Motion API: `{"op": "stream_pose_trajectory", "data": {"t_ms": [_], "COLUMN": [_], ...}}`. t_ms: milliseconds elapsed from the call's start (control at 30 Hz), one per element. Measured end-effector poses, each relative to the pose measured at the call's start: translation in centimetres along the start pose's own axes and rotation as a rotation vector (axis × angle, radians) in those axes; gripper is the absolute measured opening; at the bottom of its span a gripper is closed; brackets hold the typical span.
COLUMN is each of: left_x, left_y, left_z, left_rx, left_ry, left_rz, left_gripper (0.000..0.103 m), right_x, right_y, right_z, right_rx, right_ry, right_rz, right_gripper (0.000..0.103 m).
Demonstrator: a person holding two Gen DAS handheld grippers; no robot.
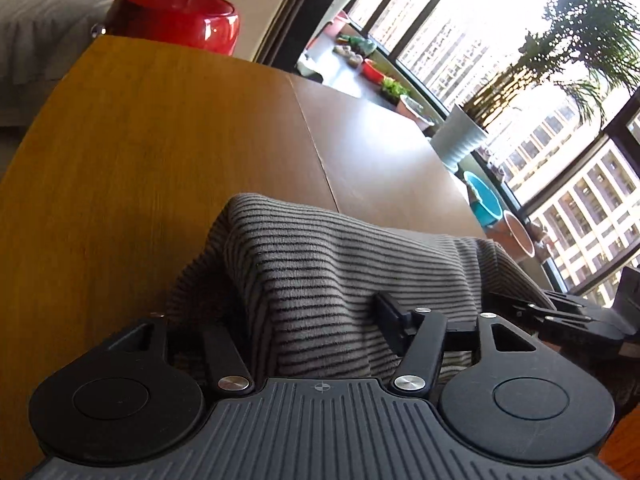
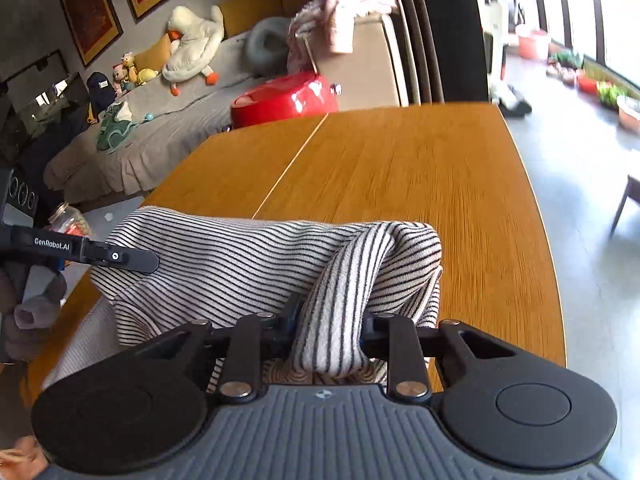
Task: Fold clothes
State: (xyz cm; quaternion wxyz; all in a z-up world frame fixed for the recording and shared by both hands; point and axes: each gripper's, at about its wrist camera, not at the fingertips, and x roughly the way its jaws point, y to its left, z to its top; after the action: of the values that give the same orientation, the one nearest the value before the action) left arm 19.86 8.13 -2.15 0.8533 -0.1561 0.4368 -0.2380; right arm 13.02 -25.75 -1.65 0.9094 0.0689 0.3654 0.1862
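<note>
A striped white-and-black garment [image 1: 328, 272] lies bunched at the near edge of the wooden table [image 1: 160, 140]. My left gripper [image 1: 320, 320] is shut on a fold of it, and cloth drapes over the jaws and hides the fingertips. In the right wrist view the same striped garment [image 2: 240, 256] spreads across the table's near side [image 2: 420, 184]. My right gripper [image 2: 328, 332] is shut on a thick rolled fold of it. The left gripper's finger [image 2: 120, 258] shows at the garment's left edge. The right gripper's body [image 1: 576, 316] shows at the right in the left wrist view.
A red bowl-like object [image 1: 176, 16] stands beyond the table's far end. A grey bed with plush toys [image 2: 192, 44] lies behind. A white plant pot [image 1: 460, 136], a blue tub [image 1: 484, 200] and other pots line the window. A jar [image 2: 68, 220] stands at the left.
</note>
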Motion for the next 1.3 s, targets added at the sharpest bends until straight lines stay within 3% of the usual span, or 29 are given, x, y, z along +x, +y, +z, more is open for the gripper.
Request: {"op": "stream_pose_trajectory", "data": {"t_ms": [200, 300, 433, 567, 667, 733, 800, 833, 900, 967, 1067, 1167, 1300], "left_x": [3.3, 2.4, -0.7, -3.0, -2.6, -1.6, -1.9, -2.0, -3.6, -5.2, -6.7, -5.7, -1.2], "left_y": [1.2, 0.1, -1.7, -2.4, -2.1, -1.8, -2.1, -2.2, -2.8, -3.6, -4.8, -5.9, -5.8], "left_z": [6.2, 6.9, 5.1, 1.3, -1.8, -3.3, -3.8, -4.0, -3.9, -3.8, -3.5, -3.3, -3.8], "left_rx": [-0.041, -0.029, 0.031, 0.051, 0.049, 0.029, 0.035, 0.039, 0.060, 0.085, 0.104, 0.096, 0.032], "left_ry": [-0.133, -0.148, -0.147, -0.117, -0.064, -0.028, -0.041, -0.048, -0.096, -0.151, -0.222, -0.207, -0.074], "left_rz": [0.052, 0.054, 0.020, -0.010, -0.004, 0.026, 0.055, 0.070, 0.097, 0.115, 0.069, -0.023, -0.074], "left_gripper": [0.043, 0.036, 0.034, 0.034, 0.034, 0.041, 0.044, 0.046, 0.048, 0.054, 0.063, 0.075, 0.080], "right_x": [5.8, 6.3, 2.7, -1.2, -1.4, 0.0, 1.5, 1.6, 1.5, 0.5, -1.3, -2.7, -2.0], "right_y": [-2.4, -3.2, -2.5, -2.8, -3.1, -3.6, -4.4, -4.6, -4.6, -4.0, -3.0, -2.4, -1.7], "right_z": [5.8, 8.0, 7.8, 5.1, 2.9, 1.8, 0.8, 0.7, 0.7, 0.9, 1.1, 1.6, 1.6], "right_rx": [-0.050, -0.013, -0.035, 0.002, -0.004, -0.027, -0.033, -0.030, -0.028, -0.054, -0.110, -0.110, -0.102], "right_ry": [-0.102, -0.130, -0.192, -0.197, -0.152, -0.106, -0.075, -0.083, -0.089, -0.104, -0.158, -0.219, -0.222], "right_rz": [-0.088, -0.085, -0.002, 0.068, 0.025, -0.032, -0.074, -0.070, -0.075, -0.107, -0.165, -0.124, 0.007], "right_gripper": [0.022, 0.017, 0.017, 0.016, 0.017, 0.019, 0.038, 0.039, 0.043, 0.057, 0.065, 0.071, 0.071]}}
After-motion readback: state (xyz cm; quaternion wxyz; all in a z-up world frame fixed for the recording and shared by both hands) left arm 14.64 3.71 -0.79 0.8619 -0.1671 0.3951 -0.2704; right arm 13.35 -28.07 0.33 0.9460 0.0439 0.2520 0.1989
